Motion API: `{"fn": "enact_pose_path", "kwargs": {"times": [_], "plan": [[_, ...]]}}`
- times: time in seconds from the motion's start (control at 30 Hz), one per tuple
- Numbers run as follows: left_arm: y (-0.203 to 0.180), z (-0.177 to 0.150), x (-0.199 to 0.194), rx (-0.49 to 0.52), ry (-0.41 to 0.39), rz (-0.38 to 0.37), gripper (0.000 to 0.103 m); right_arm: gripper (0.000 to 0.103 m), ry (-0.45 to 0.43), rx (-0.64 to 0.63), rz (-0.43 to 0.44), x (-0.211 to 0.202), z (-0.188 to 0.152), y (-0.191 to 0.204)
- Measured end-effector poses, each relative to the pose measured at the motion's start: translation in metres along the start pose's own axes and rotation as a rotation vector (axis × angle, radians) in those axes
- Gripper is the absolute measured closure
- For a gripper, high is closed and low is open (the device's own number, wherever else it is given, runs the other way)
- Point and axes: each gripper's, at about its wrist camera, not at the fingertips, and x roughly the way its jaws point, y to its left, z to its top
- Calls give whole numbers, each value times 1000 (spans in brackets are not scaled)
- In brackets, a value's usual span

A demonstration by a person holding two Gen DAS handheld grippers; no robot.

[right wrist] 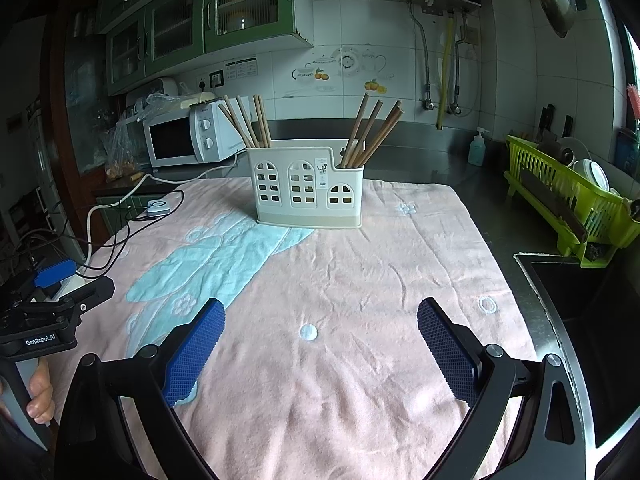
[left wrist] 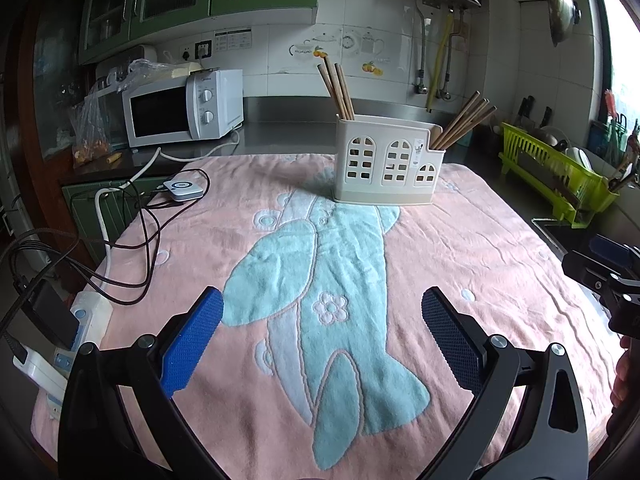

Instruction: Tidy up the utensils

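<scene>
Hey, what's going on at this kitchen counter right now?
A person holds a two-finger gripper in each hand over a pink towel spread on the counter. Both the left gripper and the right gripper are open and hold nothing. At the far end of the towel stands a white utensil holder with wooden chopsticks upright in its two end compartments. No utensils lie loose on the towel, and neither gripper is touching the holder.

Bare towel (right wrist: pixel 340 320) before caddy (right wrist: pixel 308 188); cables (left wrist: pixel 132 240) left.
</scene>
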Motion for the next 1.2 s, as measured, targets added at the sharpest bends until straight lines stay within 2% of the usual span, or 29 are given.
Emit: {"fn": "enact_pose_path", "kwargs": {"times": [1.2], "plan": [[-2, -1, 3, -1, 3, -7, 5, 9, 1, 2, 5, 1, -1, 0]]}}
